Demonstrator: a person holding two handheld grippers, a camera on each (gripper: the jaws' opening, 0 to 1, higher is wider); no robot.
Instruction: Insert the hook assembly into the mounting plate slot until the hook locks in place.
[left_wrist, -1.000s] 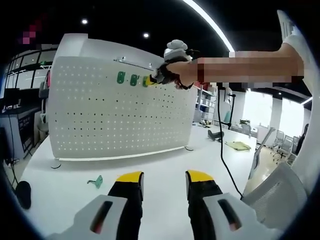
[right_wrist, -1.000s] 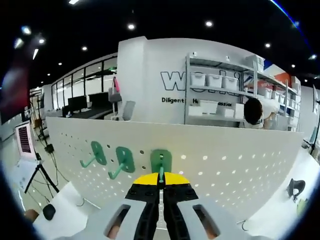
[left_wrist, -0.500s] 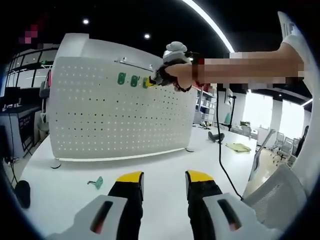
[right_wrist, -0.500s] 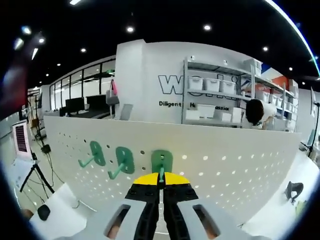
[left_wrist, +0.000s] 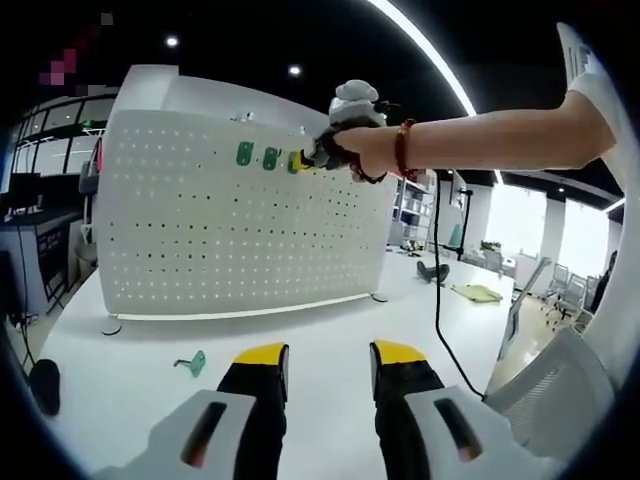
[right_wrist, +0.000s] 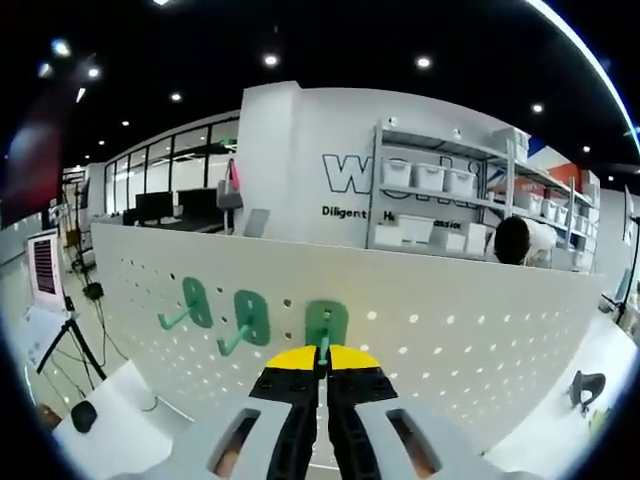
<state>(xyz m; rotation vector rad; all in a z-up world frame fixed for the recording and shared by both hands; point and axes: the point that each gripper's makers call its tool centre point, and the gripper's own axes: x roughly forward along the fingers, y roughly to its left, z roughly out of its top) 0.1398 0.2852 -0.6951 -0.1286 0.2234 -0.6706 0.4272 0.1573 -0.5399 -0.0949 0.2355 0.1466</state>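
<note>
pinching the green plastic hook (right_wrist: 323, 330) by its thin stem, the right gripper (right_wrist: 322, 362) sat clamped against the white perforated pegboard (right_wrist: 480, 330), beside two mounted hooks (right_wrist: 222, 312). the left gripper (left_wrist: 325, 368) hung with jaws apart, empty, above the glossy white table (left_wrist: 130, 370) where a spare hook (left_wrist: 190, 363) lay.

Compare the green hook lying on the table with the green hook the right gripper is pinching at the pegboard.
The loose hook lies flat on the white table, untouched; the gripped hook sits upright against the pegboard. The right gripper is shut on the gripped hook's prong, while the loose hook lies ahead of the open left gripper. Both are green.
</note>
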